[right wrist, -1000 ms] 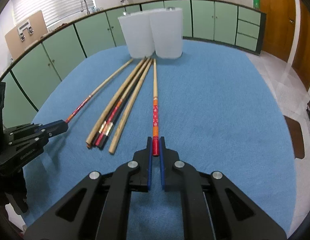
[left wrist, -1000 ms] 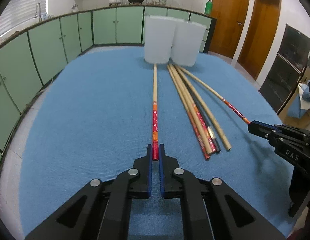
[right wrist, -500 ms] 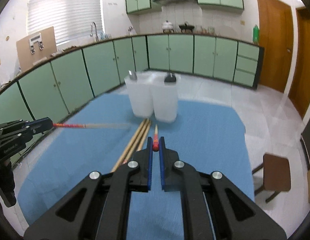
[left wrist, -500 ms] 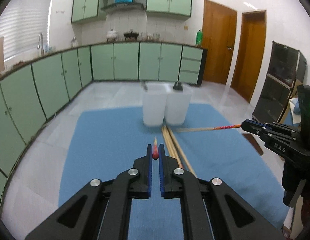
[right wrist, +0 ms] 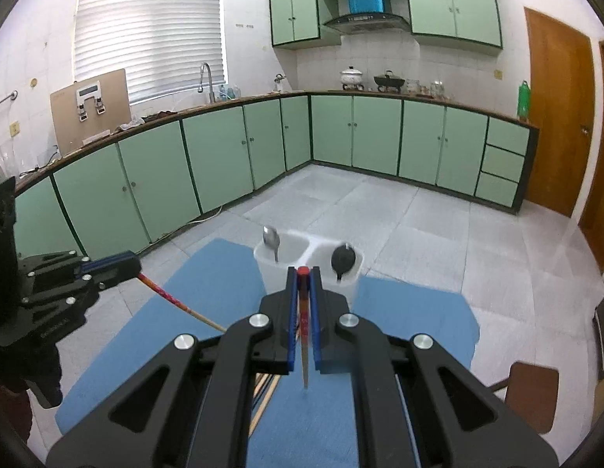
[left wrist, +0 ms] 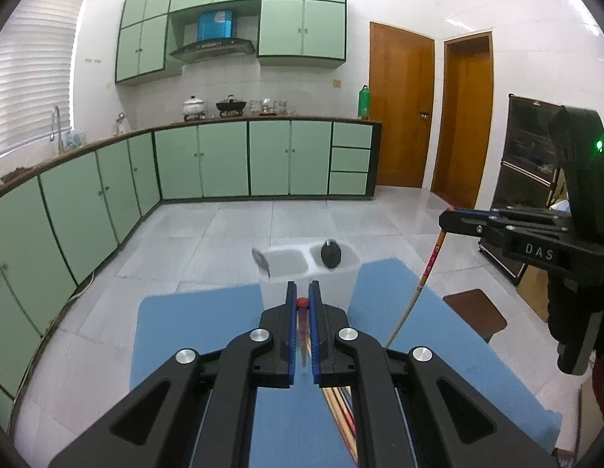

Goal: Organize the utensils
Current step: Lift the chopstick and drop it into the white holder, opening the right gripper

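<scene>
My left gripper [left wrist: 301, 296] is shut on the red end of a bamboo chopstick [left wrist: 302, 335] that hangs down, high over the blue table [left wrist: 192, 331]. My right gripper [right wrist: 302, 273] is likewise shut on a second red-ended chopstick [right wrist: 303, 335]. Each shows in the other's view: right gripper [left wrist: 446, 220] with its chopstick [left wrist: 415, 292], left gripper [right wrist: 134, 265] with its chopstick [right wrist: 177, 302]. Ahead and below stand two joined white containers [left wrist: 274, 286], one with a metal spoon [right wrist: 270, 238], the other with a black spoon [right wrist: 343, 259]. Several chopsticks [left wrist: 341, 409] lie on the cloth.
A brown stool [right wrist: 532, 394] stands on the tiled floor to the right of the table. Green cabinets [left wrist: 224, 160] line the far walls, well away. The containers sit at the table's far edge [right wrist: 419, 292].
Both grippers rose well above the table, each lifting its chopstick off the cloth until it hangs nearly straight down. The containers now appear below, their openings visible.
</scene>
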Motion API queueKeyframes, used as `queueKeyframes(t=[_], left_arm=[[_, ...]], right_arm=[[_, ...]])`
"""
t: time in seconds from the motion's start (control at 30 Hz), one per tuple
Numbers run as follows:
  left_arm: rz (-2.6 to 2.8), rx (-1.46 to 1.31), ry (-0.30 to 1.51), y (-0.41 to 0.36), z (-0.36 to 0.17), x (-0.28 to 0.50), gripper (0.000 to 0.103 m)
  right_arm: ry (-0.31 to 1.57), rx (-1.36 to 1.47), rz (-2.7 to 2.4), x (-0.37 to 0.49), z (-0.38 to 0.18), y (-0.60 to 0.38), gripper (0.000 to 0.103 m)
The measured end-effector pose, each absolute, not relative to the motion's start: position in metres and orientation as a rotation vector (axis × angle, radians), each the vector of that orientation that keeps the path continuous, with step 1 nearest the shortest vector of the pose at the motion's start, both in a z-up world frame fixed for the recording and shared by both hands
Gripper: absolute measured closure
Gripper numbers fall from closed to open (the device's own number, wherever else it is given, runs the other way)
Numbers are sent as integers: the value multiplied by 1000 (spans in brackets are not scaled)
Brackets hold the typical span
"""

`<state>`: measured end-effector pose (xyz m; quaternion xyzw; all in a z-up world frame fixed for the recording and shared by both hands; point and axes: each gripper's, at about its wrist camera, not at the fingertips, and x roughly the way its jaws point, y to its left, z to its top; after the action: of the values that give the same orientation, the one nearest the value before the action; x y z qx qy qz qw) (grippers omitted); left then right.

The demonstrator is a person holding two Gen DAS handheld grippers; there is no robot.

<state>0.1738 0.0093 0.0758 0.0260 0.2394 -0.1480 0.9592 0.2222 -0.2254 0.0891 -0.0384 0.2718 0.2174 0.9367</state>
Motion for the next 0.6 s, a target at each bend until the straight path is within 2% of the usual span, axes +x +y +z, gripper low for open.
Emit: queueKeyframes(t=[0.37,0.6], left_arm=[[-321,83,301,-1,151,201,97],[-320,99,328,-14,149,248,97]], right_arm=[[404,-32,437,272,173,-240,98],[430,-12,395,317,154,-239,98]])
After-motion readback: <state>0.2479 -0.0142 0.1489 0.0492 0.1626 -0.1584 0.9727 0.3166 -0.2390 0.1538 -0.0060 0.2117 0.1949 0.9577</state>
